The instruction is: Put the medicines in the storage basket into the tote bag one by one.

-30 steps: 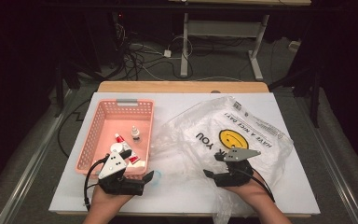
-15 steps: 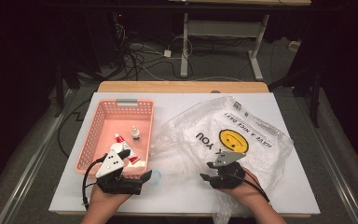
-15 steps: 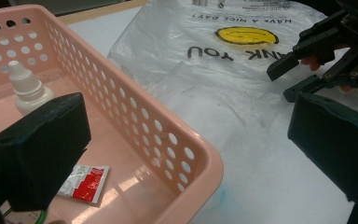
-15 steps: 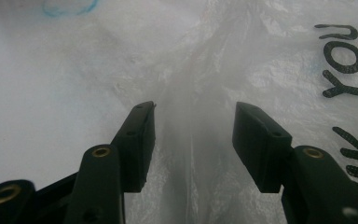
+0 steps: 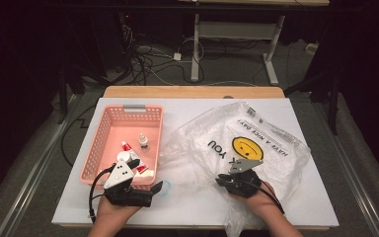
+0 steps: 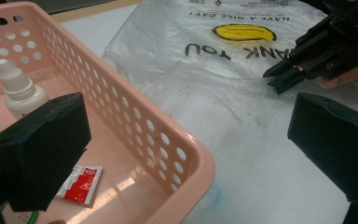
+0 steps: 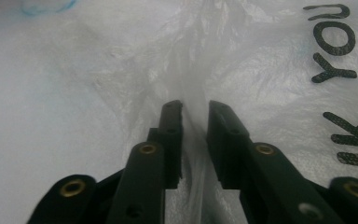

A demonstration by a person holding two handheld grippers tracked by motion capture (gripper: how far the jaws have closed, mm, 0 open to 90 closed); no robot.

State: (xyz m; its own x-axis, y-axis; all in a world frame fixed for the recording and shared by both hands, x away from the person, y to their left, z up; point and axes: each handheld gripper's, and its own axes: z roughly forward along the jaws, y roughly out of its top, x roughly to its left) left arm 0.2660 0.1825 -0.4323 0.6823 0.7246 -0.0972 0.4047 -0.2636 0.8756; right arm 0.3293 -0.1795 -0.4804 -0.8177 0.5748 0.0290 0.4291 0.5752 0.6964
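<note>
Bag fold (image 7: 193,116) between right jaws

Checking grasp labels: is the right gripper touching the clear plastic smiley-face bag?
Touching. In the right gripper view, the right gripper has a raised fold of the clear plastic smiley-face bag between its nearly closed jaws.

Bright surface, dark surroundings.
Overhead light whitens the surface (image 5: 296,202) while the floor beyond stays dim; near fingers (image 7: 170,140) blur softly, and glare gleams inside the basket (image 6: 186,158).
</note>
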